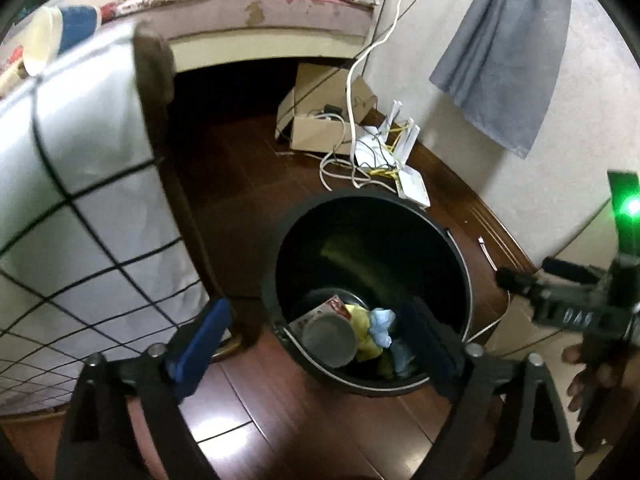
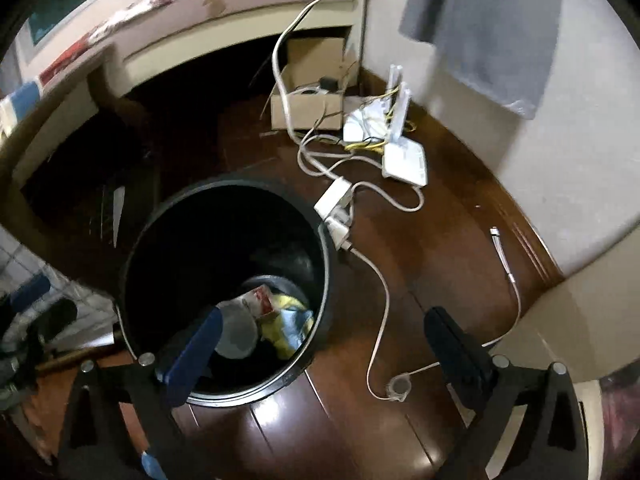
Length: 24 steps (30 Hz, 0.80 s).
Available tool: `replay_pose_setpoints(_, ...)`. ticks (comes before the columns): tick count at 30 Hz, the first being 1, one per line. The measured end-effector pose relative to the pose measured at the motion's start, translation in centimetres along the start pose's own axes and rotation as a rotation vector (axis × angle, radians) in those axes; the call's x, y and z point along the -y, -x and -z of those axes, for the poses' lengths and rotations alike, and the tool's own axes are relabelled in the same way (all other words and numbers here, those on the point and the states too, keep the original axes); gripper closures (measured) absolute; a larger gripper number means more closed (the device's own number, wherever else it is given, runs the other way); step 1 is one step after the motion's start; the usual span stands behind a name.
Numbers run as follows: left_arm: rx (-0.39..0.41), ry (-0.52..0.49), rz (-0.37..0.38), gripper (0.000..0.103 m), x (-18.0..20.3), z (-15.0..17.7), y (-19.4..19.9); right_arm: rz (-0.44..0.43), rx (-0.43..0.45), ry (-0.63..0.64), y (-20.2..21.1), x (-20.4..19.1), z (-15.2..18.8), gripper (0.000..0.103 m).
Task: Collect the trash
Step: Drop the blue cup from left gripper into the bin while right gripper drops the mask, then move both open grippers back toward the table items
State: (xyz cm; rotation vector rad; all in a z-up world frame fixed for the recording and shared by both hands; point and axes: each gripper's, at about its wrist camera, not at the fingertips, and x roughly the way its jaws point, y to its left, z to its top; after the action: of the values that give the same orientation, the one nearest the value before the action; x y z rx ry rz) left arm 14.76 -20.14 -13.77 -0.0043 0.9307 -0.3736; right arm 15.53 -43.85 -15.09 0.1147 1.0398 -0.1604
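The trash (image 1: 352,336), a paper cup with yellow and blue crumpled scraps, lies at the bottom of the black bin (image 1: 460,256) on the wooden floor. Both claws are released and empty: the left claw (image 1: 316,344) angles down over the bin's six o'clock rim, the right claw (image 2: 324,344) over its four o'clock edge. Probably everything has dropped in; lift straight up, clear of the rim.

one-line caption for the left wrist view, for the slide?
Left claw open above the black trash bin, where a paper cup and yellow and blue wrappers lie at the bottom.
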Motion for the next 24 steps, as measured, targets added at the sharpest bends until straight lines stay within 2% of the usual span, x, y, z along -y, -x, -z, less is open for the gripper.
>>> replay_pose_setpoints(4,0.046,-0.019,-0.025,0.002,0.2,-0.1,2.0,-0.003,0.046,-0.002,2.4,-0.3,-0.5,0.001)
replay_pose_setpoints(15,0.121,-0.034,-0.057,0.001,-0.3,-1.6,7.2,-0.013,0.126,0.033,8.1,-2.7,0.0,0.001)
replay_pose_setpoints(19,0.153,-0.036,-0.085,0.001,-1.4,-2.1,9.0,-0.018,0.173,0.039,10.2,-3.9,0.1,0.001)
replay_pose_setpoints(24,0.178,-0.025,-0.115,0.001,-3.2,-2.5,10.6,-0.027,0.187,0.055,11.5,-6.0,-0.2,0.001)
